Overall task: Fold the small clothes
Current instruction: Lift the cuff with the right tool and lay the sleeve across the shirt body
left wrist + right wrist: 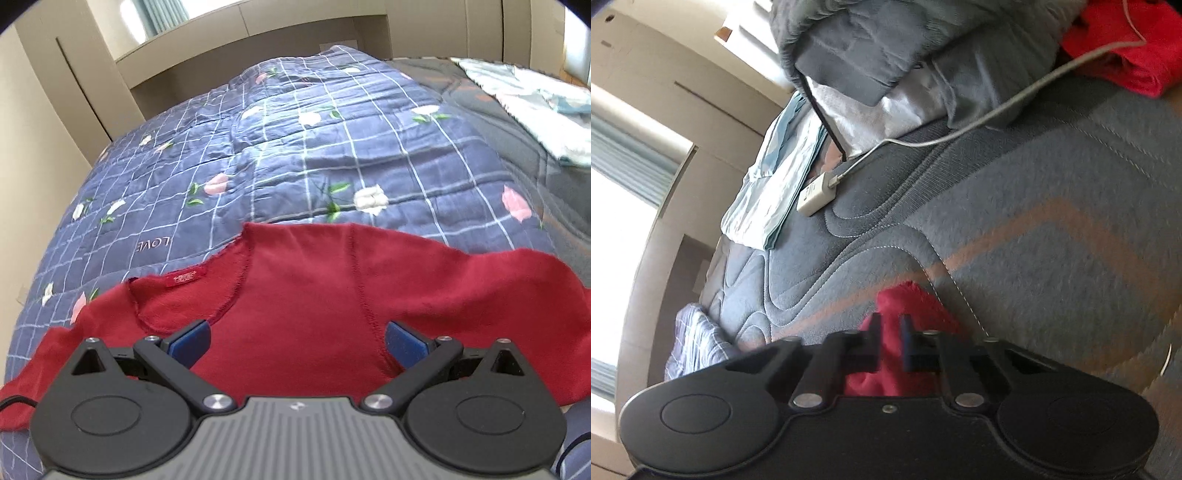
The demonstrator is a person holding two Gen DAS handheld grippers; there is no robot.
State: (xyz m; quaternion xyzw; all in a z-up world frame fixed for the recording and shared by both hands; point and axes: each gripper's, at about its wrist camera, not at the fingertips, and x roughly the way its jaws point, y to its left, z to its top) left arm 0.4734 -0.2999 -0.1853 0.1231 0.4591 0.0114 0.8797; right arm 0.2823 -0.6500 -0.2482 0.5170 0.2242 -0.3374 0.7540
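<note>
The red sweater [303, 306] lies spread on the bed, inside out by the look of its raised seams and the neck label [183, 277], with the neckline toward the left of the left wrist view and a sleeve trailing off to each side. It rests mostly on a blue checked quilt with roses [258, 147]. No fold shows in it yet, so I would judge the folding barely begun: the body is still flat and both sleeves are out.

The left gripper [297, 341] hangs over the chest of the sweater with its blue-padded fingers [192, 341] spread wide, nothing between them and no cloth lifted.

The right gripper [891, 336] is a different matter: its fingers are drawn close together with a bunch of red fabric [905, 306] between them, so it appears to be pinching an edge of the sweater, probably a sleeve end, though the blur keeps me from saying which part.

Only the right wrist view shows that pinch, along with the grey quilted cover [1034, 240], a white charger with its cable [818, 197], pale blue folded cloth [772, 195] and another red garment [1126, 55] heaped at the far corner. Only the left wrist view shows the sweater whole.
</note>
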